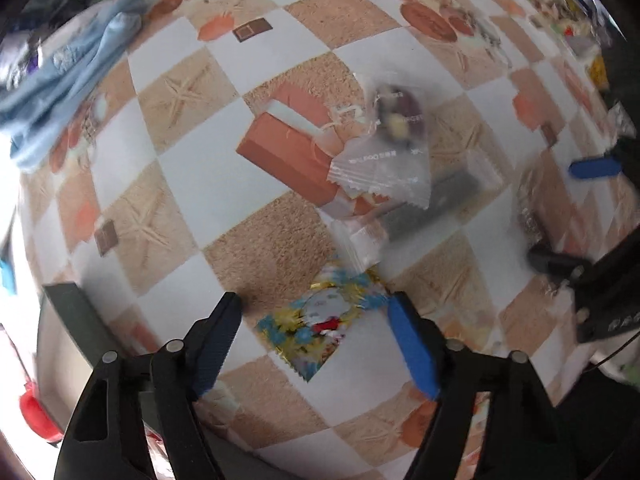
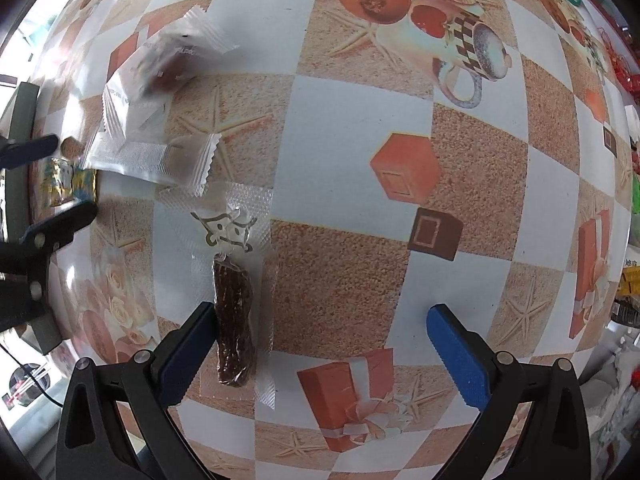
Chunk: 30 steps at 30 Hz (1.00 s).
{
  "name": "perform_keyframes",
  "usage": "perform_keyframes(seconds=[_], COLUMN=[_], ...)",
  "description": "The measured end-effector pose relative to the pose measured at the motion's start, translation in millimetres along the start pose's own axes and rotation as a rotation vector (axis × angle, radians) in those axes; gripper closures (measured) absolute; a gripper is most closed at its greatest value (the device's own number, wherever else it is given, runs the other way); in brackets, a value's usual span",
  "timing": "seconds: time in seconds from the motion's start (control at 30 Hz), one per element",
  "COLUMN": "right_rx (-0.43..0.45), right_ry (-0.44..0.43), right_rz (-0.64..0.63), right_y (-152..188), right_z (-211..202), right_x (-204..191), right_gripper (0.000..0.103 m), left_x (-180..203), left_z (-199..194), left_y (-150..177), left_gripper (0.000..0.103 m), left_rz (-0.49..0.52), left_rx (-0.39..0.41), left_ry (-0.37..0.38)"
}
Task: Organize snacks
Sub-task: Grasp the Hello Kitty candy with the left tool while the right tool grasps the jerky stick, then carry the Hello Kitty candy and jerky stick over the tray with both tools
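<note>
In the left wrist view my left gripper (image 1: pixel 316 312) is open above a small blue-and-gold foil snack packet (image 1: pixel 320 324) that lies between its fingers on the checkered tablecloth. Beyond it lie two clear snack wrappers (image 1: pixel 384 164), one with a dark round snack. In the right wrist view my right gripper (image 2: pixel 320 318) is open and empty; a clear packet with a dark brown snack stick (image 2: pixel 234 320) lies by its left finger (image 2: pixel 188 344). The clear wrappers (image 2: pixel 156 100) lie further off to the left. The left gripper (image 2: pixel 48 184) shows at the left edge.
A light blue cloth (image 1: pixel 68 80) lies at the far left of the table. A heap of mixed snacks (image 1: pixel 560 4) sits at the far right. A dark container edge (image 1: pixel 68 308) is at the near left. The right gripper (image 1: pixel 580 216) shows at the right edge.
</note>
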State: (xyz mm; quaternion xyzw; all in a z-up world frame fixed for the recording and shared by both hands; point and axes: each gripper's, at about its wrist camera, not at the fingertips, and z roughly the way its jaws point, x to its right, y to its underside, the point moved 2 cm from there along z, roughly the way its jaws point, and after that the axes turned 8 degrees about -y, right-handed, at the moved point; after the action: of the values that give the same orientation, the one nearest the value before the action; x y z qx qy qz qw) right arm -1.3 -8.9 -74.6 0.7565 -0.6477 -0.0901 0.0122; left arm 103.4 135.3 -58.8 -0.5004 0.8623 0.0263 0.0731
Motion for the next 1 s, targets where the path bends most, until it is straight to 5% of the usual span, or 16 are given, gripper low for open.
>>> perform_keyframes(seconds=[0.27, 0.37, 0.43, 0.67, 1.0], right_rx=[-0.026, 0.005, 0.021, -0.016, -0.078], right_ry=[-0.021, -0.008, -0.017, -0.218, -0.191], right_rz=[0.053, 0.021, -0.008, 0.1, 0.112], right_y=[1, 2, 4, 17, 64], right_z=[2, -6, -13, -5, 13], right_x=[-4, -11, -18, -9, -3], right_gripper=[0.002, 0.027, 0.075, 0.076, 0.075], left_x=[34, 43, 53, 52, 43], left_z=[-12, -18, -21, -26, -40], left_y=[-1, 5, 15, 79, 140], left_gripper=[0.072, 0.074, 0.074, 0.075, 0.075], left_rz=[-0.057, -0.112, -0.147, -0.325, -0.46], left_rx=[-0.007, -0.01, -0.009, -0.052, -0.044], left_ry=[-0.024, -0.011, 0.001, 0.065, 0.102])
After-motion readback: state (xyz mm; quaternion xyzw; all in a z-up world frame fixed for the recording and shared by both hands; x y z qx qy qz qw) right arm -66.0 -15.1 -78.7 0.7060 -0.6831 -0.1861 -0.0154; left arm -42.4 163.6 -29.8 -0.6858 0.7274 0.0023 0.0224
